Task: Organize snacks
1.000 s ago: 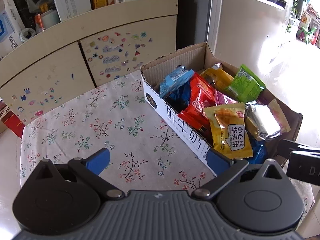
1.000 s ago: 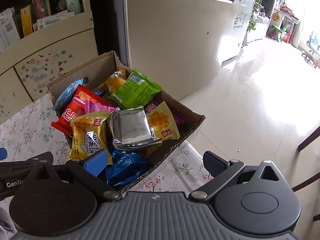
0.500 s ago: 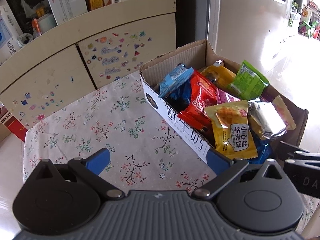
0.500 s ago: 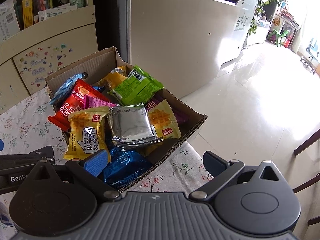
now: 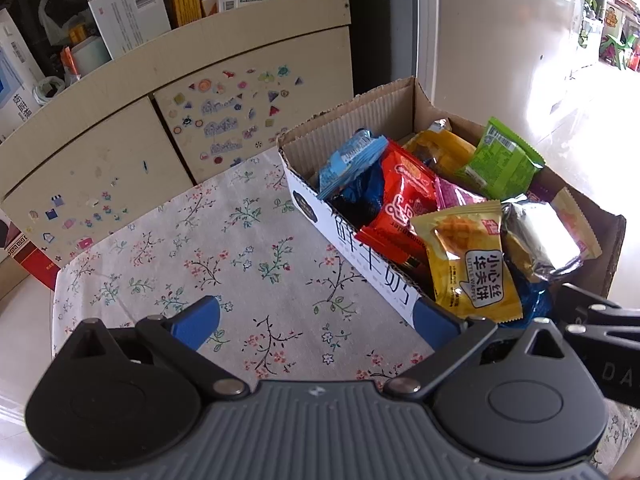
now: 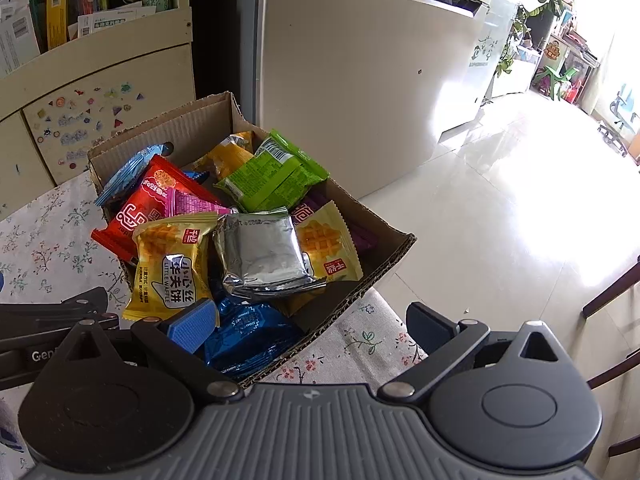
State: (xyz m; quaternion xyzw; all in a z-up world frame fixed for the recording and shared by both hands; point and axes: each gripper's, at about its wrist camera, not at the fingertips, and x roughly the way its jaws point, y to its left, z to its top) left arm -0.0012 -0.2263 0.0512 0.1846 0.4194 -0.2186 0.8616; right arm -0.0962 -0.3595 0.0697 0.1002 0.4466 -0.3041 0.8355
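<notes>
— While both tools hang over the table, where are the snacks?

— All in the cardboard box (image 5: 404, 98), which sits on the flowered tablecloth (image 5: 224, 248) at the table's far corner, near the tall pale cabinet (image 6: 360, 80). It's heaped: a yellow waffle packet (image 5: 472, 264) leans over the near wall, a silver packet (image 6: 262, 254) lies just beside it, a red packet (image 5: 404, 204) and a light blue packet (image 5: 348, 160) are further back, and a green packet (image 6: 272, 176) lies on top toward the rear. A dark blue packet (image 6: 244, 340) is low at the near end.

— And the tongs?

— The left gripper (image 5: 316, 320) has its fingers spread wide, nothing between them, over bare cloth just beside the box. The right gripper (image 6: 308, 322) is spread as well, empty; its left finger (image 6: 192, 326) is in front of the waffle packet's lower edge. Whether it touches, I can't tell.

— Anything behind?

— A cupboard (image 5: 120, 152) covered in small stickers, with boxes and papers on the shelf above.
</notes>
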